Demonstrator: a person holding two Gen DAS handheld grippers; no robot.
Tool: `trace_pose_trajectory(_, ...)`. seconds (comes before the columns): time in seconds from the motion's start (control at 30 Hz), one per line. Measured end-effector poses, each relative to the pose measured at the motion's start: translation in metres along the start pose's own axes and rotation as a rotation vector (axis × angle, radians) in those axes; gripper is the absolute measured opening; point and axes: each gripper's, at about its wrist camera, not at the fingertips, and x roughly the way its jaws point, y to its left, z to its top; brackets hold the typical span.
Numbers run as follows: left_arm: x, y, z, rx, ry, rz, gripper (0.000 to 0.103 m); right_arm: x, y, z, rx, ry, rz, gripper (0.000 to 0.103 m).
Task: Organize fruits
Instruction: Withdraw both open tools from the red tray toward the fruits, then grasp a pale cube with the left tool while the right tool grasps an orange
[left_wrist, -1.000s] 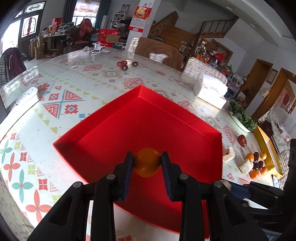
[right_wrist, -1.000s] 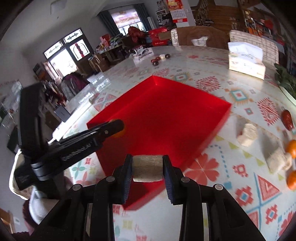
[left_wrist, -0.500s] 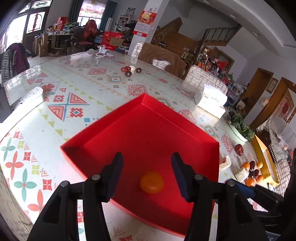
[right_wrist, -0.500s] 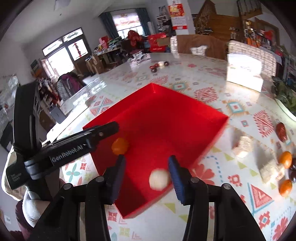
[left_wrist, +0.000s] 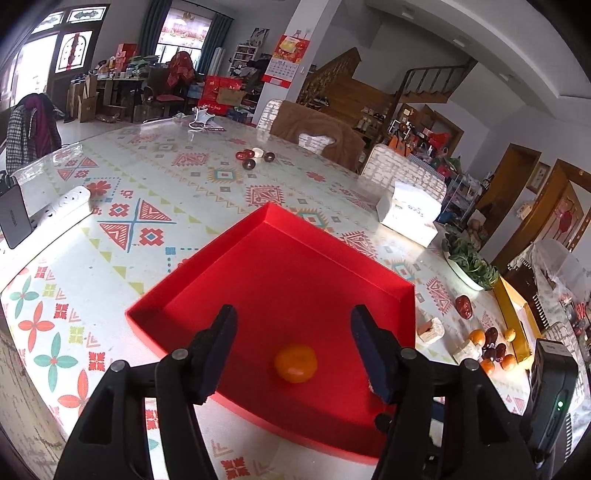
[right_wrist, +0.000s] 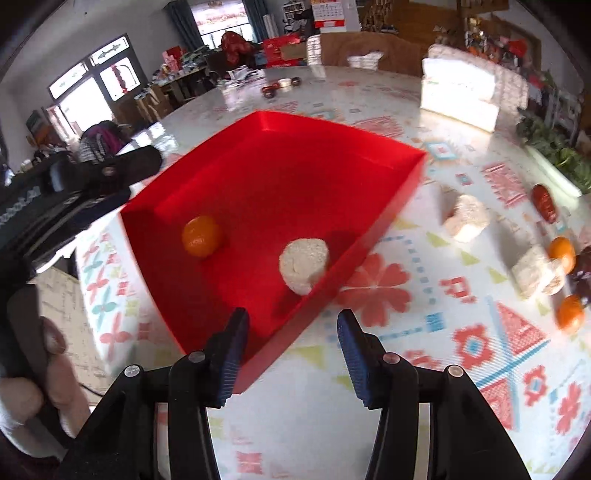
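A red tray (left_wrist: 236, 236) lies on the patterned table; it also shows in the right wrist view (right_wrist: 384, 218). An orange (left_wrist: 295, 363) rests in it near the front wall, also seen from the right wrist (right_wrist: 201, 236). A white puffed cake (right_wrist: 303, 265) lies in the tray beside it. My left gripper (left_wrist: 293, 350) is open and empty just above the orange. My right gripper (right_wrist: 291, 352) is open and empty over the tray's near corner. Loose fruit lies right of the tray: oranges (right_wrist: 562, 251), red dates (right_wrist: 545, 197), white cakes (right_wrist: 466, 218).
A tissue box (left_wrist: 410, 212) stands beyond the tray. A few dark dates (left_wrist: 255, 157) lie at the far side. A white power strip (left_wrist: 62, 205) lies at the left edge. A plate of greens (left_wrist: 467, 260) and a yellow box (left_wrist: 511, 310) sit at right.
Both grippers opened. The left let go of the orange and the right let go of the white cake; both now lie in the tray. Both grippers have drawn back and up.
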Motion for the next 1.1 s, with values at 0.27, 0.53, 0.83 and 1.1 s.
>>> trace_pose_trajectory(0.27,-0.002,-0.018,-0.002,0.028,0.002,-0.019,0.063,-0.004,-0.012,-0.007,0.005,-0.008,-0.001,0.054)
trace_pose_trajectory(0.53,-0.015,-0.049,-0.001,0.115,-0.018,-0.060,0.076,-0.062,-0.065,-0.018,0.130,-0.157,0.057,0.054)
trace_pose_trajectory(0.83,0.005,-0.111,-0.024,0.201,0.052,-0.174,0.080,-0.114,-0.203,-0.064,0.374,-0.207,-0.094,0.056)
trace_pose_trajectory(1.1,0.030,-0.172,-0.048,0.323,0.129,-0.322,0.068,-0.098,-0.221,-0.056,0.271,-0.177,-0.120,0.056)
